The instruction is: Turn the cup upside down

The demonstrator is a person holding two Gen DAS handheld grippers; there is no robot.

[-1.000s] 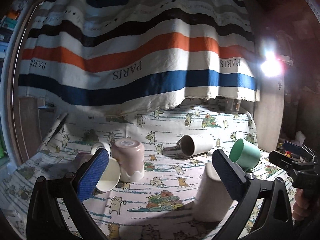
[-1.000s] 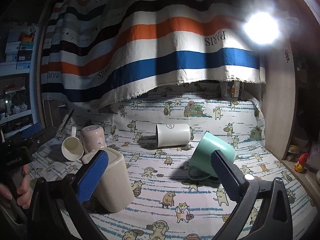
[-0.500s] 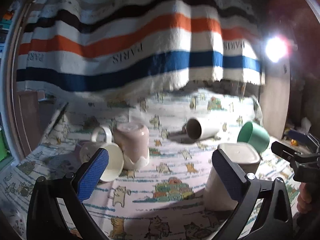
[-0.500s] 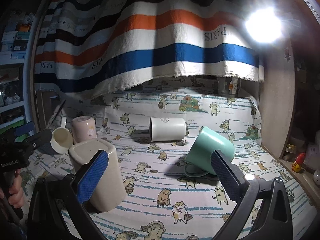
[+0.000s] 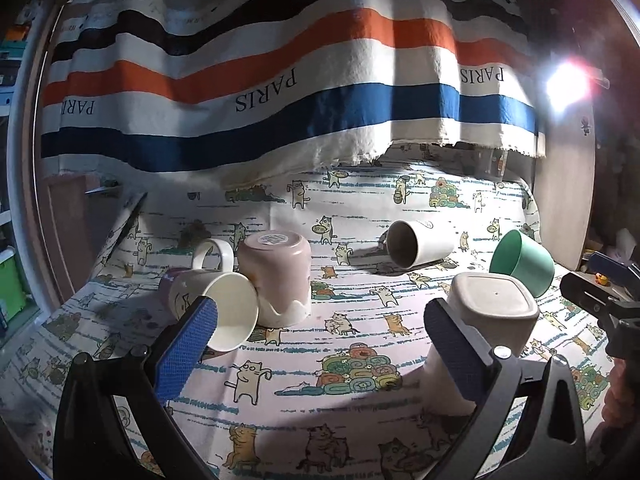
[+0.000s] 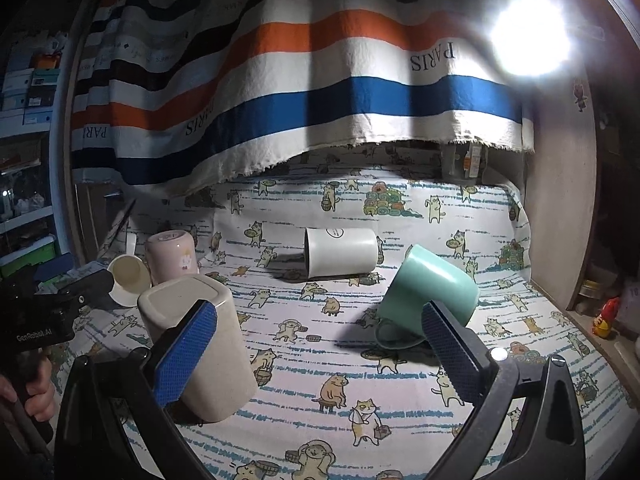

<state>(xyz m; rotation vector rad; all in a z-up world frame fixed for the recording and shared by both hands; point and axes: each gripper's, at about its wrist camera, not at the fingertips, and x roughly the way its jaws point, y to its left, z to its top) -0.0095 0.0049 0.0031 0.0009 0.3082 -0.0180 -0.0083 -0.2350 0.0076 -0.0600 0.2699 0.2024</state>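
Note:
Several cups sit on the cat-print cloth (image 5: 340, 360). A beige square cup (image 5: 486, 320) stands upside down; it also shows in the right wrist view (image 6: 200, 344). A pink cup (image 5: 280, 280) stands upside down (image 6: 172, 256). A cream mug (image 5: 216, 304) lies on its side against it (image 6: 126, 280). A white cup (image 5: 418, 242) lies on its side (image 6: 340, 252). A green mug (image 5: 524, 266) lies tilted on its handle (image 6: 428, 294). My left gripper (image 5: 320, 348) is open and empty above the cloth. My right gripper (image 6: 320, 344) is open and empty, with the green mug just beyond its right finger.
A striped PARIS cloth (image 5: 280, 80) hangs behind the table. A bright lamp (image 6: 528, 36) glares at the upper right beside a wooden side panel (image 6: 556, 220). Shelves with boxes (image 6: 24, 92) stand at the left. A small red figurine (image 6: 606, 316) sits at the right edge.
The left camera has risen and tilted down, so the beige cup's base now shows from above. The right gripper's view has shifted slightly. No cup has moved.

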